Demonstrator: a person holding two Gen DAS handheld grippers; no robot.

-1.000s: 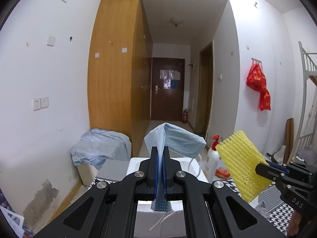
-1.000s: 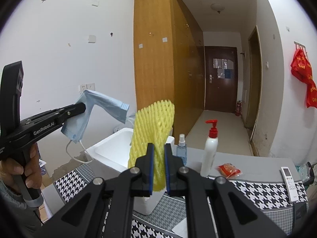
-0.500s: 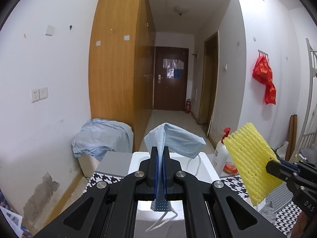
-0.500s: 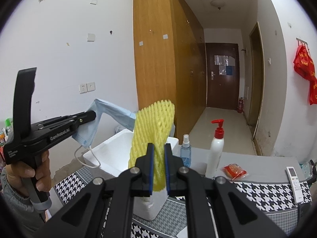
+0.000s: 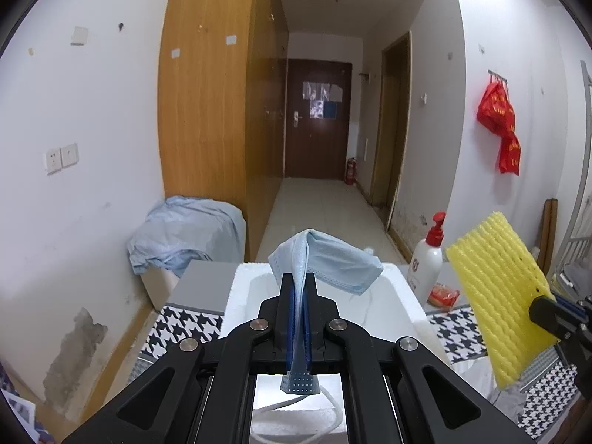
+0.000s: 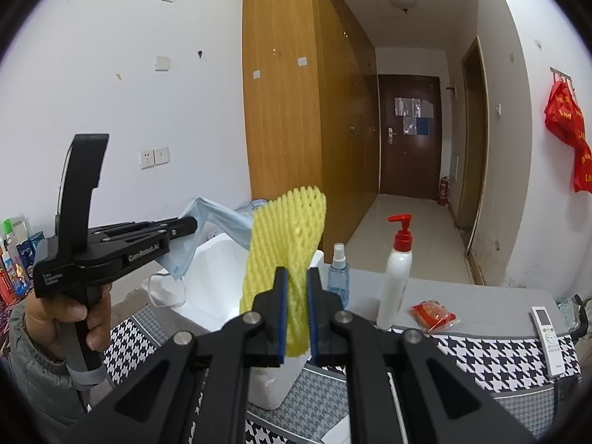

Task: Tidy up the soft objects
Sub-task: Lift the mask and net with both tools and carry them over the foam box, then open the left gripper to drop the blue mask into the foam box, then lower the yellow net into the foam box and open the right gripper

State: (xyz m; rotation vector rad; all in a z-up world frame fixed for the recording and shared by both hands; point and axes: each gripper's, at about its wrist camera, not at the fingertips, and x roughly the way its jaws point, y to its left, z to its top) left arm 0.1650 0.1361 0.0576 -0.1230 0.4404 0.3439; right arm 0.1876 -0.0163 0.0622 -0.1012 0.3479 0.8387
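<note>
My left gripper [image 5: 298,285] is shut on a light blue face mask [image 5: 333,261] and holds it just above the open white foam box [image 5: 238,296]; its ear loop hangs down into the box. The left gripper [image 6: 188,224] and the mask [image 6: 218,218] also show in the right wrist view. My right gripper [image 6: 296,277] is shut on a yellow foam net sleeve [image 6: 285,236], held upright over the near right corner of the foam box [image 6: 218,277]. The sleeve also shows in the left wrist view [image 5: 495,296].
A white pump bottle [image 6: 397,281], a small blue spray bottle [image 6: 338,277], a red snack packet [image 6: 431,312] and a white remote [image 6: 547,333] stand on the houndstooth-covered table [image 6: 499,355]. A cloth-covered box [image 5: 185,233] sits by the left wall.
Both grippers have come down and forward toward the foam box, each still holding its item. The mask now hangs lower over the box.
</note>
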